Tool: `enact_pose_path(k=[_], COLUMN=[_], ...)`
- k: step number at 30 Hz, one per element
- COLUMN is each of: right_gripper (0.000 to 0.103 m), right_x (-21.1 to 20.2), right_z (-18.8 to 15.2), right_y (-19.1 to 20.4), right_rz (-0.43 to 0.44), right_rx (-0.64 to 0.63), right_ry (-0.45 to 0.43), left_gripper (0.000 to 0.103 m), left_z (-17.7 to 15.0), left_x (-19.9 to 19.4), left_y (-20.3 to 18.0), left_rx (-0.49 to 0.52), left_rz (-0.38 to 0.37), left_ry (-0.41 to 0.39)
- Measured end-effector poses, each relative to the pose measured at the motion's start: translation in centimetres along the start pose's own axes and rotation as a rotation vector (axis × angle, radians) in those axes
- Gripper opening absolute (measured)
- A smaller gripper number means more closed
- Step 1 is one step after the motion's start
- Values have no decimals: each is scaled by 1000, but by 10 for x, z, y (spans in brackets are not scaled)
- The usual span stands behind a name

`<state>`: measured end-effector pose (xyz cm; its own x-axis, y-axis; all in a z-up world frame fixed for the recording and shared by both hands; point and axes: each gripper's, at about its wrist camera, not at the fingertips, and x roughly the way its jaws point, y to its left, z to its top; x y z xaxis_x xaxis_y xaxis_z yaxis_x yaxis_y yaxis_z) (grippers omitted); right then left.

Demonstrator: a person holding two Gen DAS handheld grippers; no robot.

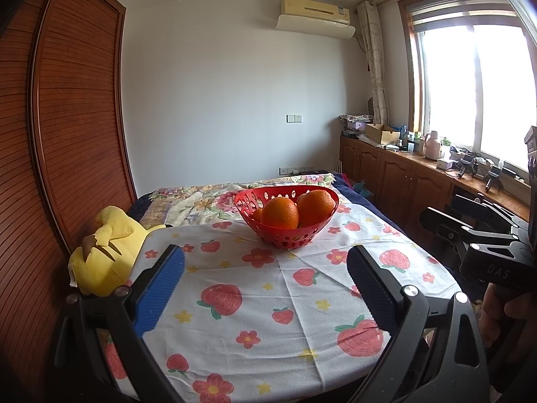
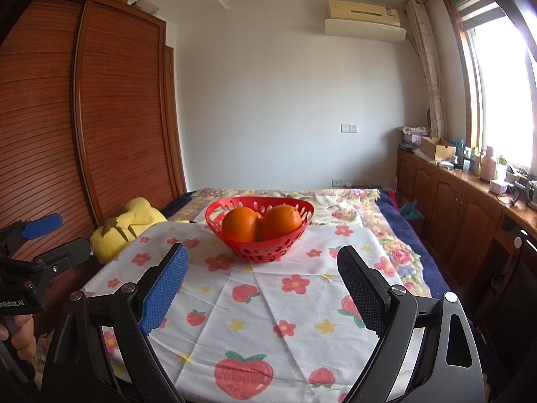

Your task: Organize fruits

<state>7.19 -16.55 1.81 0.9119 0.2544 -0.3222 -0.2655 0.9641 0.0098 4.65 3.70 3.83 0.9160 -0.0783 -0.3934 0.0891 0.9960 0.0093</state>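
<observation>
A red perforated basket [image 1: 288, 239] [image 2: 260, 252] stands on a white cloth printed with strawberries and flowers [image 1: 255, 302] [image 2: 268, 305]. Inside it lie two large oranges [image 1: 280, 216] [image 2: 241, 224], side by side, the second orange [image 1: 315, 208] [image 2: 281, 221] on the right; a smaller orange fruit [image 1: 257, 215] peeks out behind the left one. My left gripper [image 1: 265, 268] [image 2: 75, 233] is open and empty, a little short of the basket. My right gripper [image 2: 261, 268] [image 1: 436, 209] is likewise open, empty, and just short of the basket.
A yellow plush toy [image 1: 107, 255] [image 2: 131, 225] lies at the cloth's left edge against a brown slatted wardrobe [image 1: 67, 134] [image 2: 110, 117]. A floral blanket [image 2: 352, 201] lies behind the basket. Wooden cabinets with clutter [image 1: 396, 171] [image 2: 453, 194] run along the right under the window.
</observation>
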Motion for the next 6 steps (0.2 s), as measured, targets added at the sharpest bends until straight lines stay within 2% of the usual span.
enact_pose_path(k=[6], right_gripper=[92], right_x=[0], right_z=[0], right_y=[0], right_rz=[-2], right_rx=[0], right_ry=[0], left_gripper=[98], left_z=[0], left_x=[0], left_y=[0], left_rx=[-2], left_rz=[0], left_ry=[1])
